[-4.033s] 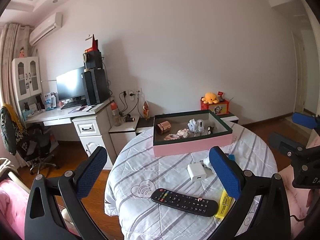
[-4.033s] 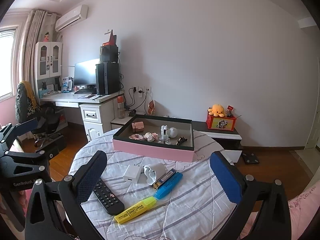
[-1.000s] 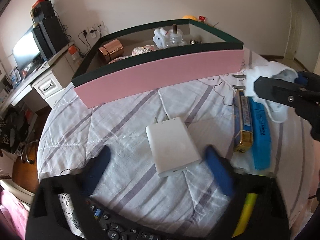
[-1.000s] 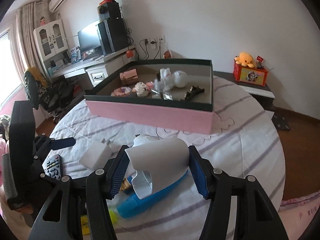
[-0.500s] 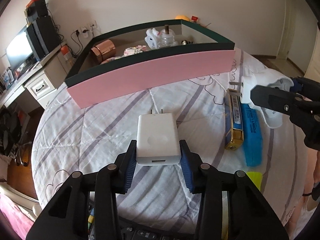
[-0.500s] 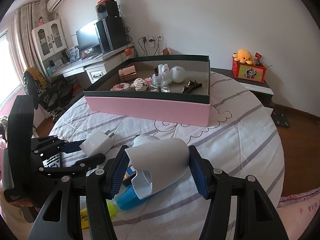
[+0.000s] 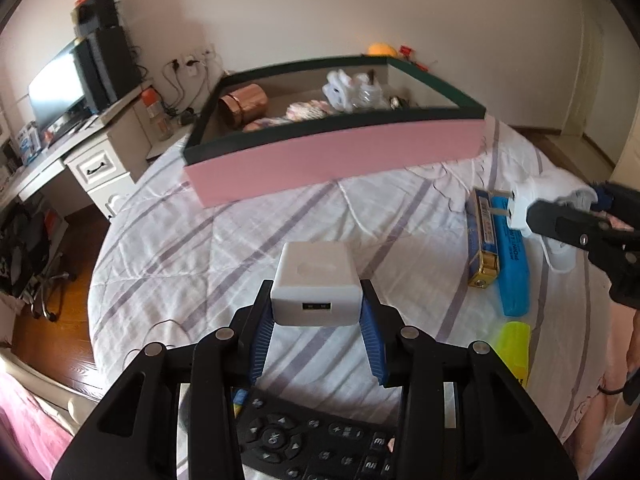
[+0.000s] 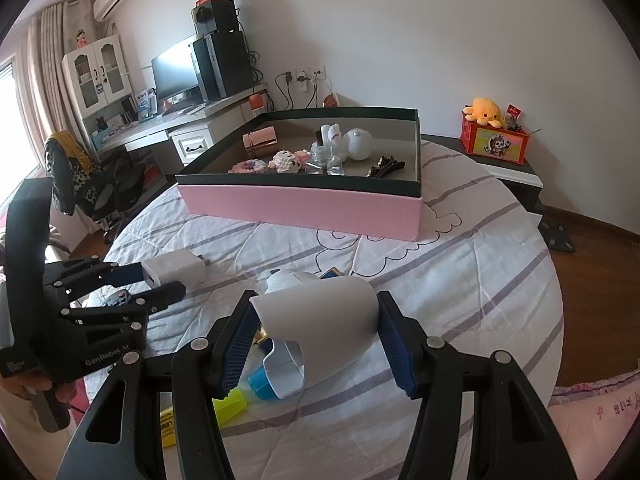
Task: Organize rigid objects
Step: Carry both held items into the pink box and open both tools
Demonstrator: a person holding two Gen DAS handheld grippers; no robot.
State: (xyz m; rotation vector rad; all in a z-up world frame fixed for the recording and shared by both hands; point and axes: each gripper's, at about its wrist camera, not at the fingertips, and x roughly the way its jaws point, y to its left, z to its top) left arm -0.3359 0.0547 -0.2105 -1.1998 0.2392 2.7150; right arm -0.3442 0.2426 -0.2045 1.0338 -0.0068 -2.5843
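Observation:
My left gripper (image 7: 318,320) is shut on a white square charger (image 7: 316,282) and holds it above the striped tablecloth; the charger also shows in the right wrist view (image 8: 176,268). My right gripper (image 8: 318,338) is shut on a white plug-in device (image 8: 320,318), lifted over the table; that device also shows in the left wrist view (image 7: 548,204). The pink box with dark rim (image 8: 300,204) stands at the far side of the table and holds several small items; it also shows in the left wrist view (image 7: 332,160).
A blue case (image 7: 514,264) and a gold bar (image 7: 484,244) lie side by side on the cloth. A yellow highlighter (image 7: 516,348) and a black remote (image 7: 312,440) lie near the front edge. A desk with monitor (image 8: 176,68) stands at the left.
My left gripper closed on the charger and lifted it off the cloth. My right gripper has kept hold of the white device and raised it slightly, back from the box.

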